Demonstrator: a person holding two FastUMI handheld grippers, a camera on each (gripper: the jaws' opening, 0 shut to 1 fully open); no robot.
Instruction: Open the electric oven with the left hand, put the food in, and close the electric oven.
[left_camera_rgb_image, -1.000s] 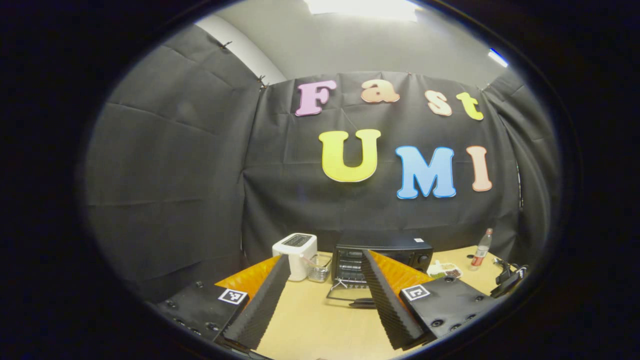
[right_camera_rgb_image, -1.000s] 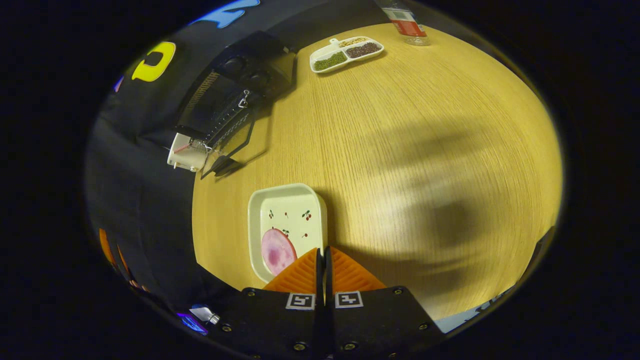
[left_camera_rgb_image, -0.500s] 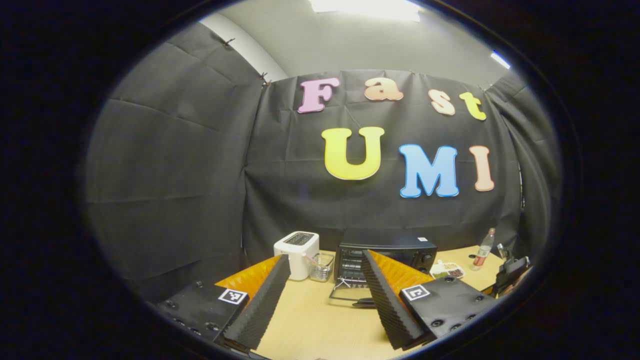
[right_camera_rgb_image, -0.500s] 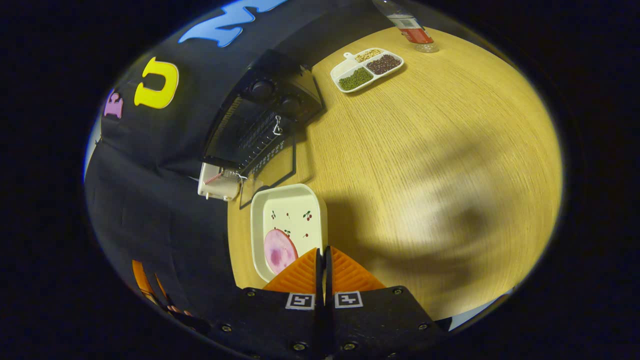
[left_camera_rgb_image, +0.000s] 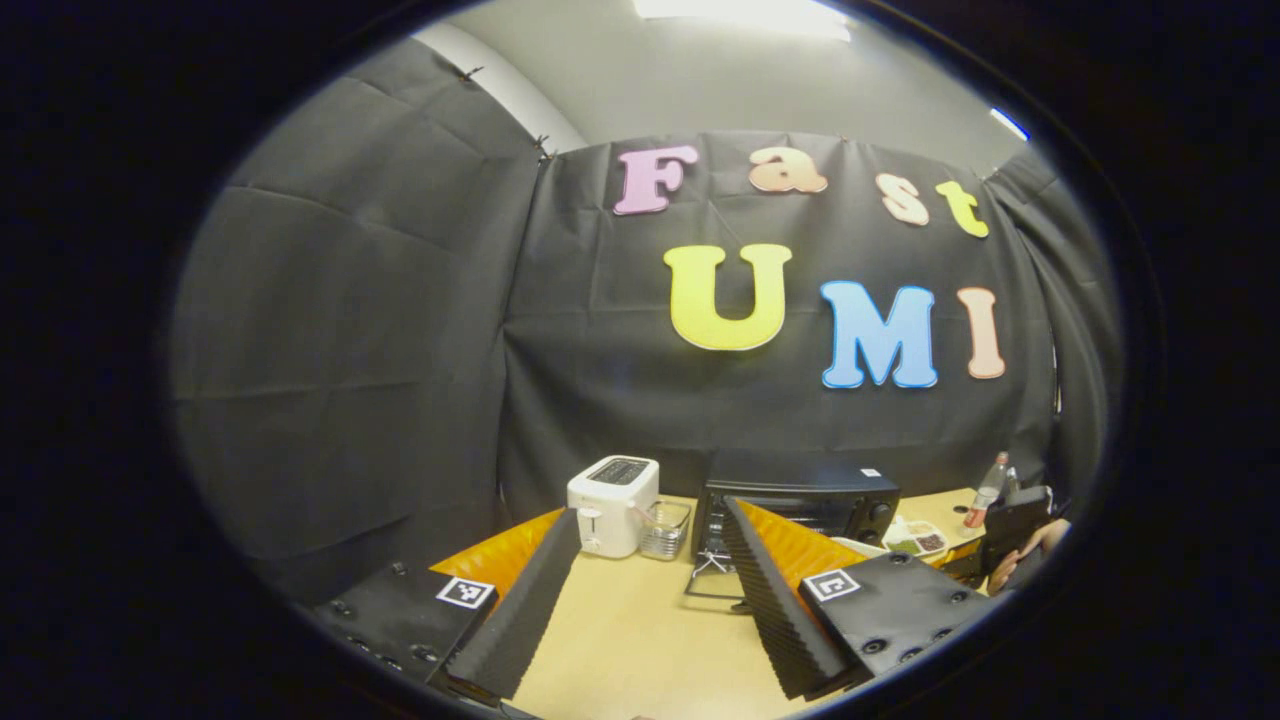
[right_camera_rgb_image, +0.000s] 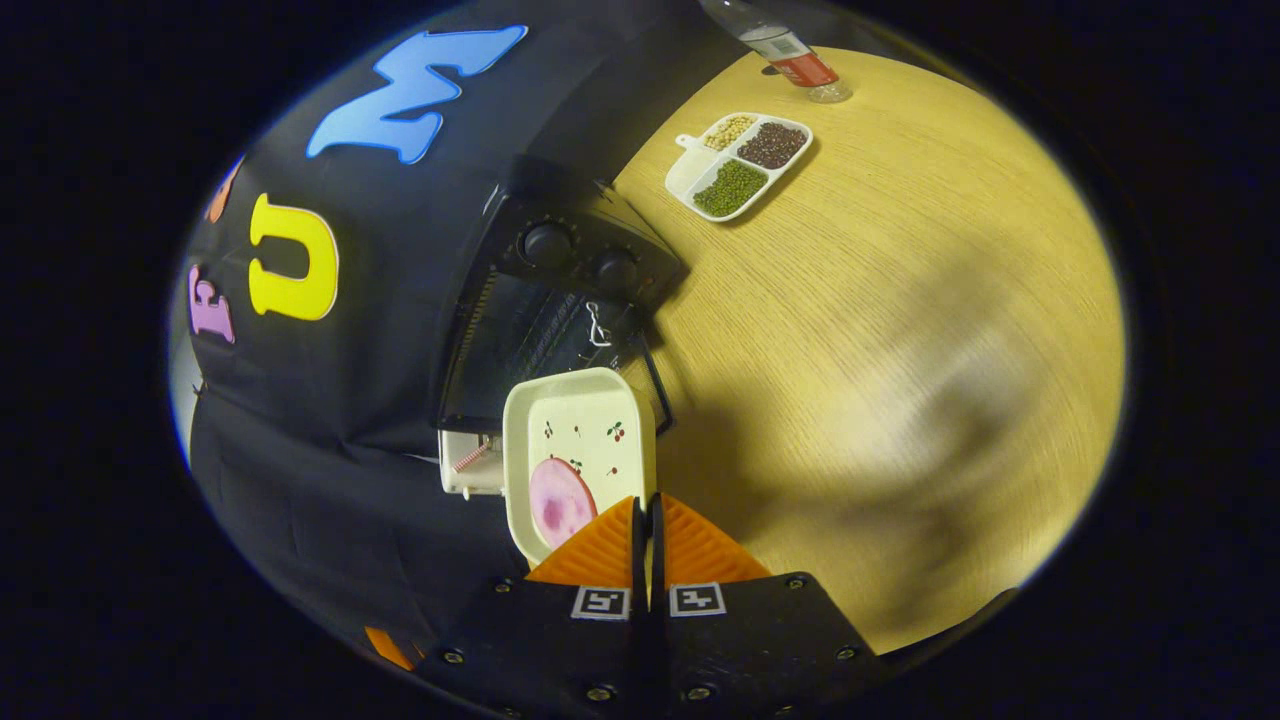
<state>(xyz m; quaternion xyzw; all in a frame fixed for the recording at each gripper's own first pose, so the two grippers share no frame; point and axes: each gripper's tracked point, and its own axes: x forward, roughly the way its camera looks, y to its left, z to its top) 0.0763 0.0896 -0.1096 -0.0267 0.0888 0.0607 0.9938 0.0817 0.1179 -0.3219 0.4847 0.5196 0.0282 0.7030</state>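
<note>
Wooden desk (right_camera_rgb_image: 900, 300) carries your open oven (right_camera_rgb_image: 560, 290); your right gripper (right_camera_rgb_image: 647, 520) pinches the dish (right_camera_rgb_image: 580, 420) of ham; left gripper (left_camera_rgb_image: 650, 560) fingers gape, empty.

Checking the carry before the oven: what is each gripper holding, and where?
The right gripper pinches the near rim of the dish with the food; the left gripper is open and holds nothing.

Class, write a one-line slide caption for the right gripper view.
Right tongs carry a dish of food toward the open oven.
</note>
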